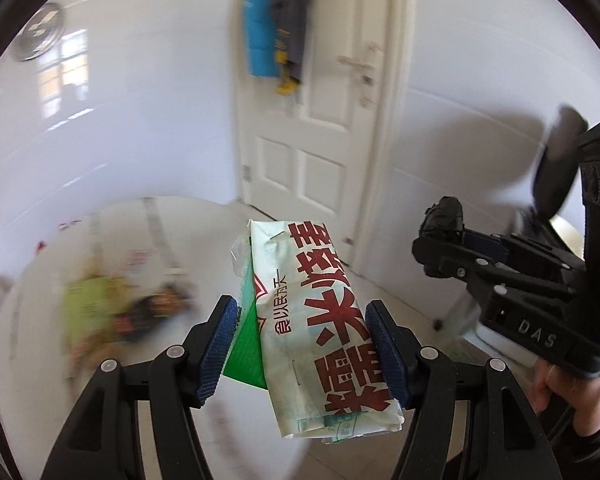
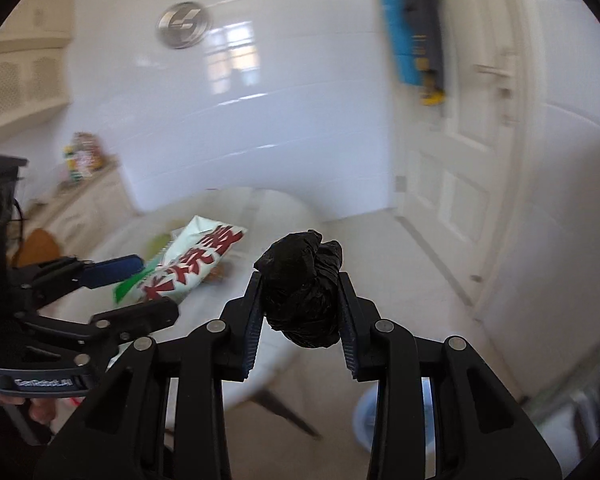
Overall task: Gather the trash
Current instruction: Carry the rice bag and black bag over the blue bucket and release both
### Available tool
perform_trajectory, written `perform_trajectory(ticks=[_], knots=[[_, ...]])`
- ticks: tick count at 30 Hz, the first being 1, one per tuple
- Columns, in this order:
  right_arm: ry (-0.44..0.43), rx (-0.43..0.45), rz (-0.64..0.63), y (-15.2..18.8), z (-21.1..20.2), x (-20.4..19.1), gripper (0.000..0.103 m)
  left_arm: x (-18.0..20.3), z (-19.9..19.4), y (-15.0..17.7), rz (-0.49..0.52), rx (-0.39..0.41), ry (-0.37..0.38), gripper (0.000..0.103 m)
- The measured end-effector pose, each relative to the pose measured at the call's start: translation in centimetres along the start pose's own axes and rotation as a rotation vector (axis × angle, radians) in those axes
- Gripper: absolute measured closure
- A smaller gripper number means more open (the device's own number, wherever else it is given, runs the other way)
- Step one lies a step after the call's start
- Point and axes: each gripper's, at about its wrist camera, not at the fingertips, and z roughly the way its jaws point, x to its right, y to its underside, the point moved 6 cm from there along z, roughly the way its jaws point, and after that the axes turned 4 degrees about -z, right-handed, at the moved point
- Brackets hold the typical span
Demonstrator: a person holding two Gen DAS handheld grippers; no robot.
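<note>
My left gripper (image 1: 300, 308) is shut on a white and green food packet (image 1: 320, 320) printed with large red characters; its blue pads (image 1: 220, 344) press on both long sides. The packet is lifted off the table and points away from me. My right gripper (image 2: 300, 280) is shut on a crumpled black plastic bag (image 2: 300, 292) wadded into a ball. From the right wrist I see the left gripper (image 2: 140, 292) with the packet (image 2: 204, 256) at the left. In the left wrist view, the right gripper (image 1: 440, 240) with the black wad (image 1: 446, 212) is at the right.
A round white table (image 1: 32, 320) lies below, with blurred green and dark wrappers (image 1: 96, 312) on it. Ahead is a white door (image 1: 320, 140) with clothes (image 1: 276, 32) hanging on it. A counter with jars (image 2: 84, 156) runs along the left. A pale blue basin (image 2: 364, 412) sits on the floor.
</note>
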Motion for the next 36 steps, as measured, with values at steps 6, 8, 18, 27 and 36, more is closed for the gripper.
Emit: perform_trajectory(ticks=[6,8,18,27,36], knots=[[0.064,-0.058,0.135,5.4,1.3,8.2,0.071,7.2,8.7,0.8,0.085,-0.141,0.078,0.043],[0.067,-0.085,0.186,7.3,2.3,10.8,0.071,8.7,11.7,1.2,0.096,-0.192,0.094,0.043],[0.057,-0.268,0.366,17.2,11.3,20.5,0.071,9.8,26.5,2.5,0.128,-0.377,0.043,0.040],[0.031,-0.333,0.495,22.3,14.9,24.3,0.067,11.4,34.1,1.8,0.135,-0.433,0.018,0.038],[0.038,-0.324,0.501,21.0,14.2,23.2,0.044,11.9,28.4,1.7,0.169,-0.334,-0.033,0.027]])
